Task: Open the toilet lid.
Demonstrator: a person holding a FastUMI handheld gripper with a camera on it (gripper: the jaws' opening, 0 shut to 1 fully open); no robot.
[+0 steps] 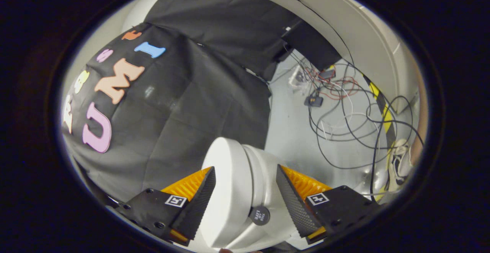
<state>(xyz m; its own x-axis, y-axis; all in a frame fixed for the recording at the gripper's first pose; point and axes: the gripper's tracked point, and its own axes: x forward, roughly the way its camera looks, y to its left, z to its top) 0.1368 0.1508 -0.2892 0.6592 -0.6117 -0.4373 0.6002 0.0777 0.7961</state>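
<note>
gripper (pixel 245 191): spread wide, one finger on each side of the white toilet; neither finger plainly presses on it, so nothing is pinched that i can see.
lid (pixel 226 184): the nearest white slab, lying between the fingers, close against the left finger; its rounded end points away from the gripper, toward the black cloth.
long axis: runs straight ahead along the fingers, from their roots out past the tips.
seat and bowl (pixel 264 176): just right of the lid, stacked against it, also between the fingers; a small dark round bumper (pixel 259 215) sits on this part near the finger roots.
lid state: judged to be standing apart from the seat at an angle, but the fisheye tilt leaves it unclear how far.
coming move: likely turns on catching the lid's edge and swinging it away from the seat.
floor (pixel 291 130): pale, beyond the toilet to the right.
cables (pixel 344 111): a loose tangle on the floor, well apart from the toilet.
black cloth (pixel 183 107): hangs behind the toilet.
</note>
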